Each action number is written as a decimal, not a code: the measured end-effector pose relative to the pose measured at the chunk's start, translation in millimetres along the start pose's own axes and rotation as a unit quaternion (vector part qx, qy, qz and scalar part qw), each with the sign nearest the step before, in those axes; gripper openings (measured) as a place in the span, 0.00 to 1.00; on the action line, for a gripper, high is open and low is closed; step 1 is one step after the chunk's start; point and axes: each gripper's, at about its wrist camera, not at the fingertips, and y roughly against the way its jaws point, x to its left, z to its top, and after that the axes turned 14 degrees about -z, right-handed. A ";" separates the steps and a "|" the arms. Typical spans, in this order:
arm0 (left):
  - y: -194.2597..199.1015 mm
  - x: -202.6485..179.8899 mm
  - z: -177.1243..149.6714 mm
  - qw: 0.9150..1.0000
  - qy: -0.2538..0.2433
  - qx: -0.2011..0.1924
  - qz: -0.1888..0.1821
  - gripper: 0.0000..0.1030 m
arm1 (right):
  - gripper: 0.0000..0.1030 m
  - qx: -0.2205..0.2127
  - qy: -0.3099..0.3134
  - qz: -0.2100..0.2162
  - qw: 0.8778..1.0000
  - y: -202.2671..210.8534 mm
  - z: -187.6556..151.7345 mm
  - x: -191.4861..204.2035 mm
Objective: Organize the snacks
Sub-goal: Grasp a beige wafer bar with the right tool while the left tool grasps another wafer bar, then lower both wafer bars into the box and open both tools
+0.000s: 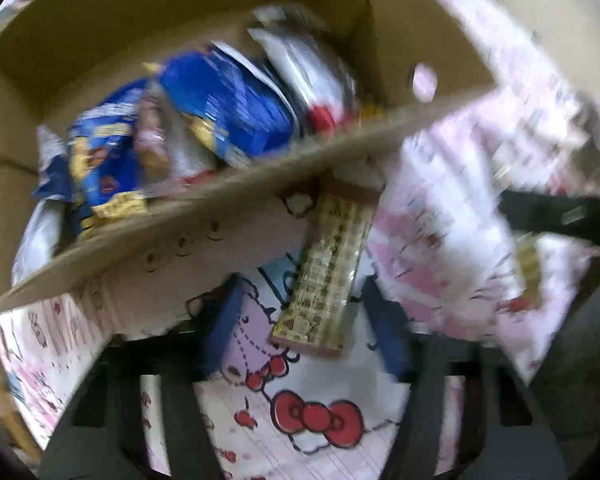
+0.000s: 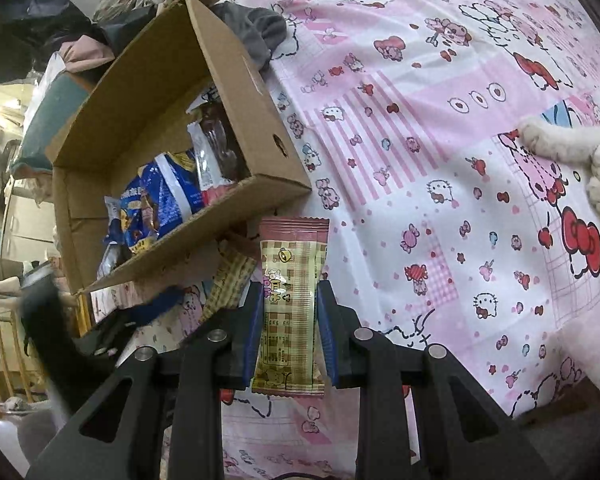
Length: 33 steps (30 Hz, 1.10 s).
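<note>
Right tool (image 2: 288, 334) clamps a checked snack packet (image 2: 290, 304) upright between its blue pads, above the pink printed bedsheet (image 2: 440, 208). Left tool (image 1: 300, 328) straddles a second checked packet (image 1: 328, 276) lying on the bed beside the cardboard box (image 1: 228, 196); pad contact cannot be confirmed through blur. Box already holds several blue packets (image 2: 160, 200). Judged partly complete: two packets outstanding.

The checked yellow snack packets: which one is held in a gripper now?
The packet standing upright between the right gripper's blue pads is held. The other packet lies on the pink sheet beside the cardboard box, ungripped.
</note>
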 end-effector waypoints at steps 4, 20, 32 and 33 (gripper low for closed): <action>-6.0 -11.8 9.6 1.000 -0.016 -0.018 -0.011 0.42 | 0.27 -0.001 -0.007 0.008 1.000 2.9 -0.6 0.4; 68.6 3.0 -49.2 0.998 0.057 -0.019 -0.005 0.22 | 0.27 -0.003 0.019 0.046 0.999 24.8 -9.4 26.8; 202.5 49.2 -45.9 0.976 0.118 -0.181 0.021 0.22 | 0.27 -0.035 0.038 0.136 0.989 54.2 8.3 61.1; 207.4 53.3 -41.2 0.974 0.121 -0.188 0.024 0.22 | 0.27 -0.041 0.039 0.137 0.989 56.4 13.5 65.8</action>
